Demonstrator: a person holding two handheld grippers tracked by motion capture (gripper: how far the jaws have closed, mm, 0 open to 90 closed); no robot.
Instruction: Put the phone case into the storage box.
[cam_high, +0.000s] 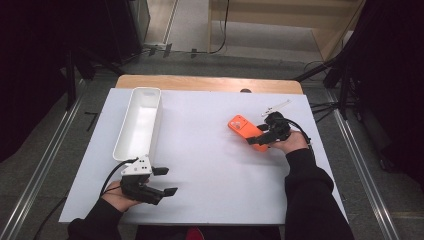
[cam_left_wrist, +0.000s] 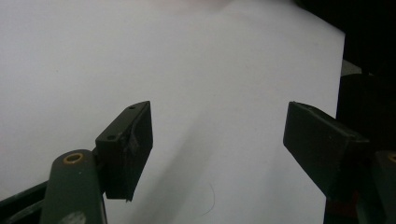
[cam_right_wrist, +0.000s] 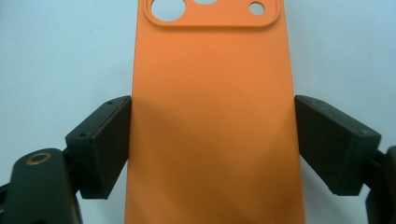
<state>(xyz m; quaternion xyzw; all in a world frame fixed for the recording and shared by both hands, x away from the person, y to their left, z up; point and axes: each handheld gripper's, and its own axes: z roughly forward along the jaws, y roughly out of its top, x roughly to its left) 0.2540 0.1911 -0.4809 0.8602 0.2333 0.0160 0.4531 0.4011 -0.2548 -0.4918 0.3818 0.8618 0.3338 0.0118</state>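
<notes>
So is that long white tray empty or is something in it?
Empty. The high view shows the white tray with a bare inside; the orange phone case lies outside it, between the right gripper's jaws.

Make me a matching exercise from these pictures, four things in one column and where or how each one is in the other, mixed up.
Things:
1. orange phone case
2. white bin
3. left gripper
4. right gripper

States:
A. empty, at the table's left
B. jaws wide open over bare white table
C. lies between two black jaws
D. jaws closed against the case's long edges

Pairs: 1-C, 2-A, 3-B, 4-D
</notes>
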